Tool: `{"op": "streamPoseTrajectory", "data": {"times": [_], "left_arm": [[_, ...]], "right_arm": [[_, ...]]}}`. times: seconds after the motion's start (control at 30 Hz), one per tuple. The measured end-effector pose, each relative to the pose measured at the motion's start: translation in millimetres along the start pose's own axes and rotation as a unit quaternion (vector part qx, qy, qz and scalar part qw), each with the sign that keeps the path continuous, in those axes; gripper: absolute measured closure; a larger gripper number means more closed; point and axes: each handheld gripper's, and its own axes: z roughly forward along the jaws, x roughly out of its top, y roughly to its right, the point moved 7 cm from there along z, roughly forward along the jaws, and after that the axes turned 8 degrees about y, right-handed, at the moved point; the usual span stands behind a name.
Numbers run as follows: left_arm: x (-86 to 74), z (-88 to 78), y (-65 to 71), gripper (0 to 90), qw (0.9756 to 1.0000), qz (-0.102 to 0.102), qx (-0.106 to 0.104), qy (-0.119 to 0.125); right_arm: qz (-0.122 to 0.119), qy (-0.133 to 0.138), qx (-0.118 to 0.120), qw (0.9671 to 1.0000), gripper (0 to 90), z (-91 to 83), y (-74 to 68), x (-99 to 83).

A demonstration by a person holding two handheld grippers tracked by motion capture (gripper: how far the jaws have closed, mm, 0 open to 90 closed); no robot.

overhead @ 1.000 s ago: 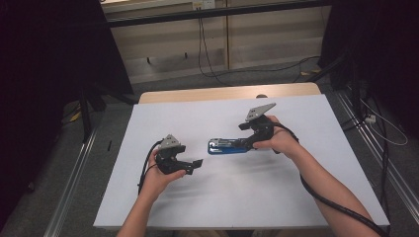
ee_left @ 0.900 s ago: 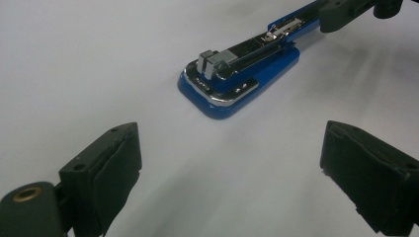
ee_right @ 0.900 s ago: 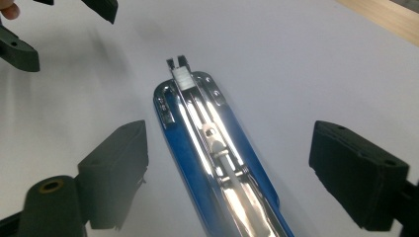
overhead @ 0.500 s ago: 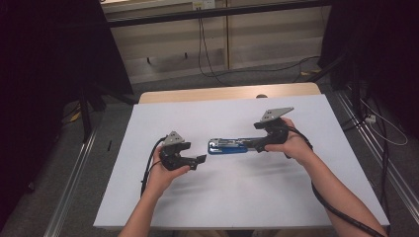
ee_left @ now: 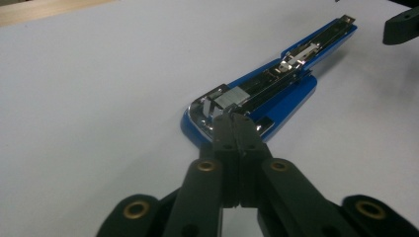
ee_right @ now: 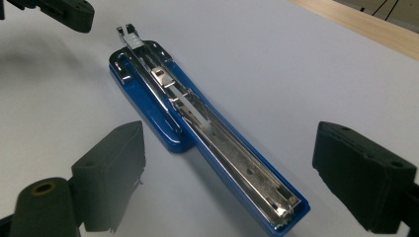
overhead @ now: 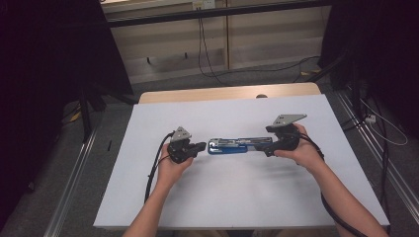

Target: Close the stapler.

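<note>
While the blue stapler [overhead: 236,146] lies flat on the white sheet that covers the desk [overhead: 148,197], swung fully open so that its metal staple rail faces up, both tools come to it from its two ends. The left tool [ee_left: 232,122] has just been closing and its jaws are now clenched together with nothing between them; the joined tips rest at the stapler's rounded hinge end, touching the chrome part there or just above it, I cannot tell which. The right tool [ee_right: 222,173] is released, its two pads wide apart, one on each side of the long rail near the far end, not pressing on it.

I judge that the step in hand is to steady the open stapler before it is handled, perhaps to fold it shut or to load it. The next move calls for the right tool to close squarely on the narrow rail without pushing it sideways, while the left tips keep the hinge end from sliding on the smooth sheet.
</note>
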Motion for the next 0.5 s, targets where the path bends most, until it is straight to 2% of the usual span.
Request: {"op": "streamPoseTrajectory", "data": {"times": [0.23, 0.27, 0.3, 0.33, 0.4, 0.5], "left_arm": [[-5.3, 13.1, 0.4, 90.0, 0.9999, 0.006, 0.0, -0.012], [-5.2, 14.9, 2.4, 90.0, 1.0, 0.0, -0.005, -0.006], [-5.0, 15.4, 2.3, 90.0, 0.9999, 0.01, -0.001, -0.008], [-4.5, 17.0, 4.7, 90.0, 0.9999, 0.009, -0.008, -0.005], [-4.2, 19.7, 5.3, 90.0, 0.9999, 0.015, -0.003, -0.008], [-6.2, 24.8, 6.1, 90.0, 0.9998, 0.008, -0.005, -0.015]], "right_arm": [[-0.002, -0.005, -0.01, 0.9999, 12.9, -3.2, 4.2, -5.3], [-0.004, -0.008, -0.011, 0.9999, 12.9, -3.8, 4.5, -6.4], [-0.004, -0.007, -0.011, 0.9999, 13.0, -4.6, 4.9, -7.1], [-0.002, -0.007, -0.013, 0.9999, 13.0, -5.7, 5.7, -7.6], [0.003, -0.004, -0.014, 0.9999, 13.0, -7.7, 7.6, -8.4], [0.003, -0.005, -0.018, 0.9998, 13.0, -10.6, 10.2, -9.3]]}}
